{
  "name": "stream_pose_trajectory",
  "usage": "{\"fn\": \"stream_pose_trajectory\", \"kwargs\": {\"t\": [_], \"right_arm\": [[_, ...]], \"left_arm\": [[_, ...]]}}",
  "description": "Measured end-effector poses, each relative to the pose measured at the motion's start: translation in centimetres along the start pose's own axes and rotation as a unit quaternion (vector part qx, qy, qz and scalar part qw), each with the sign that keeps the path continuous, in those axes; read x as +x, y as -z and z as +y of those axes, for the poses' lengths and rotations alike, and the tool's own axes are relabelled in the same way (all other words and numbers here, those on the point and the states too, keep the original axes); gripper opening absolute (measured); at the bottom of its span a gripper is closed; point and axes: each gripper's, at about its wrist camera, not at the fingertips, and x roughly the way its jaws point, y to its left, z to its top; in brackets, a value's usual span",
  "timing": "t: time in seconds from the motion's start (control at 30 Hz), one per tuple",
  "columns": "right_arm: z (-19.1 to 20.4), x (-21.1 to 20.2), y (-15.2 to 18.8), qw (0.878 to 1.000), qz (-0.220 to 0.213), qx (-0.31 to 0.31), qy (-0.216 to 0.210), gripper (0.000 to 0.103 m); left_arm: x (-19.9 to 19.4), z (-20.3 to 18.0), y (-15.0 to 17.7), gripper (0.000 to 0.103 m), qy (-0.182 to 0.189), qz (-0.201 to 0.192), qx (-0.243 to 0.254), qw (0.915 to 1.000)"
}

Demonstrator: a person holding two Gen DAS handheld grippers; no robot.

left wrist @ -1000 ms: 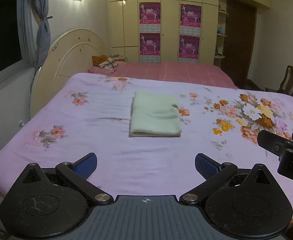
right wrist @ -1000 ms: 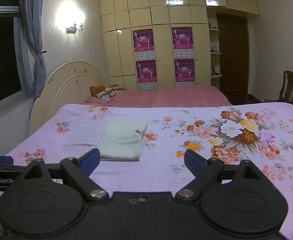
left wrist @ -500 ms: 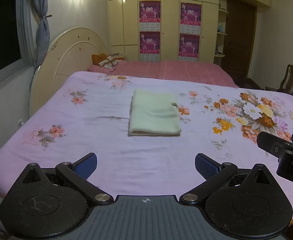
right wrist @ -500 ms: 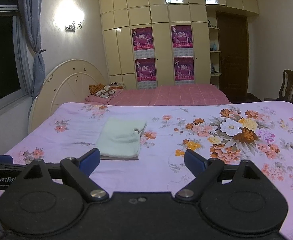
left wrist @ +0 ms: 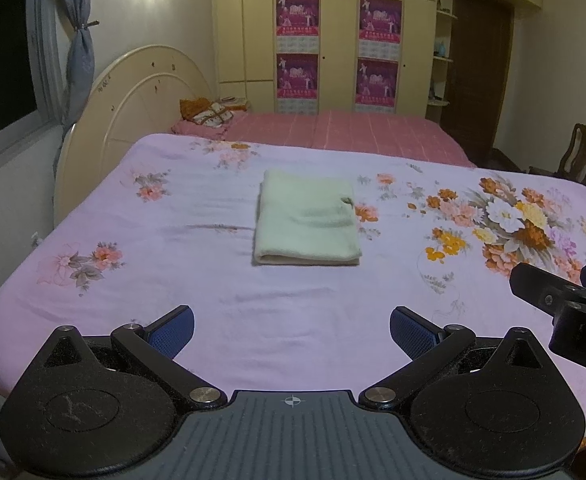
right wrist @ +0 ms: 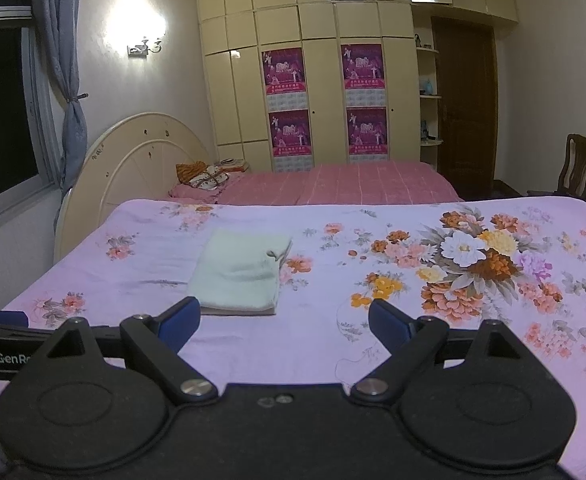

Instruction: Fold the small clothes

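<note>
A pale green cloth lies folded into a neat rectangle in the middle of the lilac flowered bedspread. It also shows left of centre in the right wrist view, as the folded cloth. My left gripper hovers over the near edge of the bed, open, with nothing between its blue pads. My right gripper is open too and empty, well short of the cloth. Part of the right gripper shows at the right edge of the left wrist view.
The rounded cream headboard stands at the left. Beyond the flowered spread lie a pink checked blanket and patterned pillows. A wardrobe with posters fills the back wall. A wooden chair stands at the right.
</note>
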Motion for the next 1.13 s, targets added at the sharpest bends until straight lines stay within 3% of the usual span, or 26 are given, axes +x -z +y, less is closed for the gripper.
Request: {"fn": "stream_pose_trajectory", "kwargs": {"t": [0.9, 1.13], "right_arm": [[0.9, 1.6, -0.2, 1.000, 0.013, -0.003, -0.006, 0.091], [1.0, 2.6, 0.1, 1.000, 0.025, -0.002, 0.000, 0.091]], "left_arm": [[1.9, 0.8, -0.4, 0.103, 0.003, 0.011, -0.003, 0.9999], [2.8, 0.6, -0.5, 0.103, 0.003, -0.009, 0.012, 0.9999]]}}
